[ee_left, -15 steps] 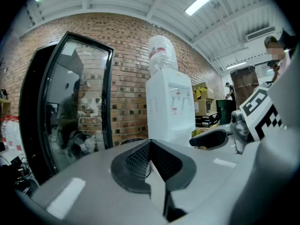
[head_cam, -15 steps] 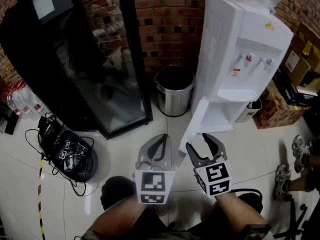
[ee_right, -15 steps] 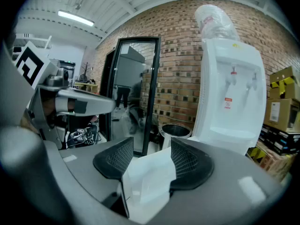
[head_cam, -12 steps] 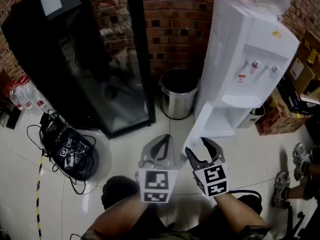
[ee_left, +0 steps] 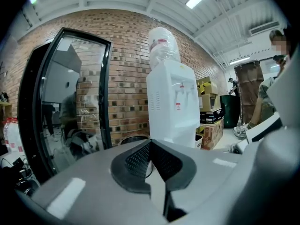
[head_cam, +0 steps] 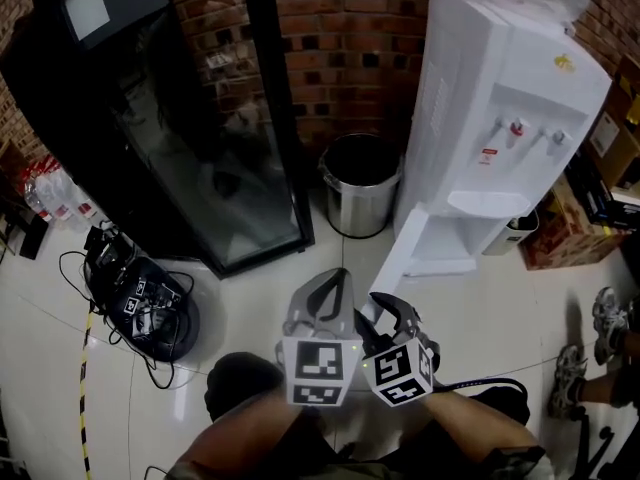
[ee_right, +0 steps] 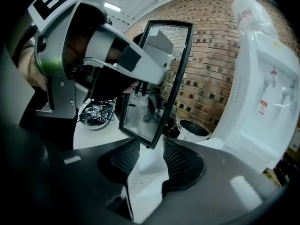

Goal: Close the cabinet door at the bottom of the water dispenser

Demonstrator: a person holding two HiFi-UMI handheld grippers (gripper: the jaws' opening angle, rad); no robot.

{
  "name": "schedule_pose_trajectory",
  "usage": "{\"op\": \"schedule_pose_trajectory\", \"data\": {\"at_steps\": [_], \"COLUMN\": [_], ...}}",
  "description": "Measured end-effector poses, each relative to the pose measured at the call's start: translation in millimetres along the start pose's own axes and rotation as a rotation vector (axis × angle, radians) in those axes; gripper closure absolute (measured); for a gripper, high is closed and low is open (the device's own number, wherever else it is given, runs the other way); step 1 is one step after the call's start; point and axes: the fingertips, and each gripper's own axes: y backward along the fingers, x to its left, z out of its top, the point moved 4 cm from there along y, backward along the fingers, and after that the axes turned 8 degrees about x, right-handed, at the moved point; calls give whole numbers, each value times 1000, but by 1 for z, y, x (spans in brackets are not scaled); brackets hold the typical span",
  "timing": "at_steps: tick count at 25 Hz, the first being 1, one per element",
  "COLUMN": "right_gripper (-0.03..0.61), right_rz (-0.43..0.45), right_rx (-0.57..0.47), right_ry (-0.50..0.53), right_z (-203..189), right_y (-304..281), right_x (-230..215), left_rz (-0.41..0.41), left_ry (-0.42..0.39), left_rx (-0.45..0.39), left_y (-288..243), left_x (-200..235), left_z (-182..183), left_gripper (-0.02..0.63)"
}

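Straight ahead, the brick wall (head_cam: 340, 48) fills the back of the head view. A tall black glass-door cooler (head_cam: 200, 138) stands at 11 o'clock from my hands, tilted out across the white tiled floor (head_cam: 250, 298). The white water dispenser (head_cam: 510, 98) stands at 1 o'clock, upright against the wall, with cardboard boxes (head_cam: 560, 238) just beside it at 3 o'clock.

Its cabinet door (head_cam: 400, 253) at the bottom is not closed yet. It hangs swung wide open, and its free edge reaches down toward me at 12 o'clock. A round steel bin (head_cam: 358, 183) sits between the cooler and the dispenser, just beside the open door. A tangle of cables (head_cam: 140, 303) lies on the floor at 9 o'clock.

My left gripper (head_cam: 328, 278) is held low in front of me. Its fingers (ee_left: 136, 158) are pressed together with nothing between them. My right gripper (head_cam: 392, 306) sits just beside it at 3 o'clock, rolled over, near the door's free edge. Its fingers (ee_right: 180, 161) stand apart, with white showing in the gap. I cannot tell whether that white is the door's edge or the floor.
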Motion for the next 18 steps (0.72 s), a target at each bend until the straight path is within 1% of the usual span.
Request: {"op": "schedule_pose_trajectory", "data": {"at_steps": [2, 8, 18], "right_gripper": [446, 488, 531], "right_rz": [9, 34, 8], "right_rx": [6, 30, 98], "right_ry": [1, -31, -107], "right_z": [-3, -19, -49], "right_y": [3, 19, 51], "right_x": [2, -1, -15], "left_rz": [-7, -29, -109], "left_ry": [-4, -6, -20], "left_rx": [2, 2, -18], "left_y": [-2, -8, -18], "left_x": [-3, -15, -50], "left_z": [1, 2, 11], "left_gripper": [614, 614, 614]}}
